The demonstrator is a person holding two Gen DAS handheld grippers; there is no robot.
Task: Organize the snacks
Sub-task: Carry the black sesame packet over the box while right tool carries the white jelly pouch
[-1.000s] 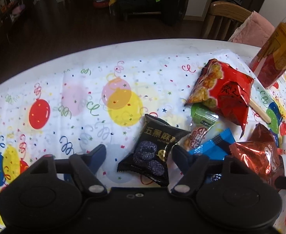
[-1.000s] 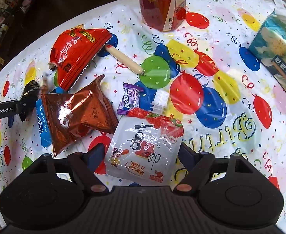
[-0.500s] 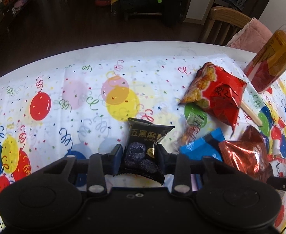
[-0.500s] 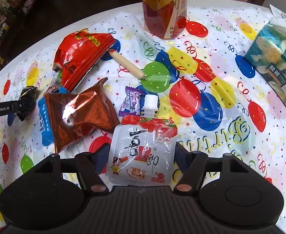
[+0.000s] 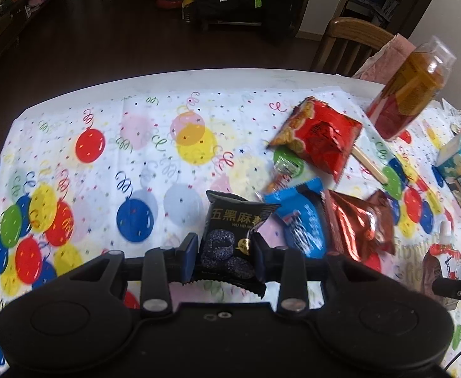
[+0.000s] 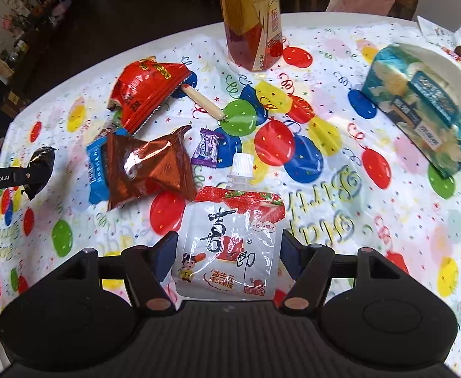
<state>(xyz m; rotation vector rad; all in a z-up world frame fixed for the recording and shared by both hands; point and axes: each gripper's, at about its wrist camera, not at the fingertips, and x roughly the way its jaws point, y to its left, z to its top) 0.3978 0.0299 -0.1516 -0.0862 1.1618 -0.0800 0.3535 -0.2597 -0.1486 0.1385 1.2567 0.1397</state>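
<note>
Above a balloon-print tablecloth (image 5: 110,119), the left gripper (image 5: 224,250) pinches a black snack packet (image 5: 230,236) off the table, while the right gripper (image 6: 228,249) clasps a strawberry jelly pouch (image 6: 230,239) — loose snacks lie between them.

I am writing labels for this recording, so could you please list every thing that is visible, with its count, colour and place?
black snack packet: 1, black with dark pieces printed, between the left gripper's fingers
jelly pouch: 1, white and red, white cap, between the right gripper's fingers
red chip bag: 1, red, far left of the pile
brown foil packet: 1, copper brown, partly over the blue one
blue packet: 1, blue, under the brown one
purple candy: 1, purple, beside the pouch cap
stick: 1, beige, next to the red bag
drink bottle: 1, amber with red label, far edge
tissue pack: 1, teal, right side
tablecloth: 1, white with balloons
left gripper: 1, black, shut
right gripper: 1, black
</note>
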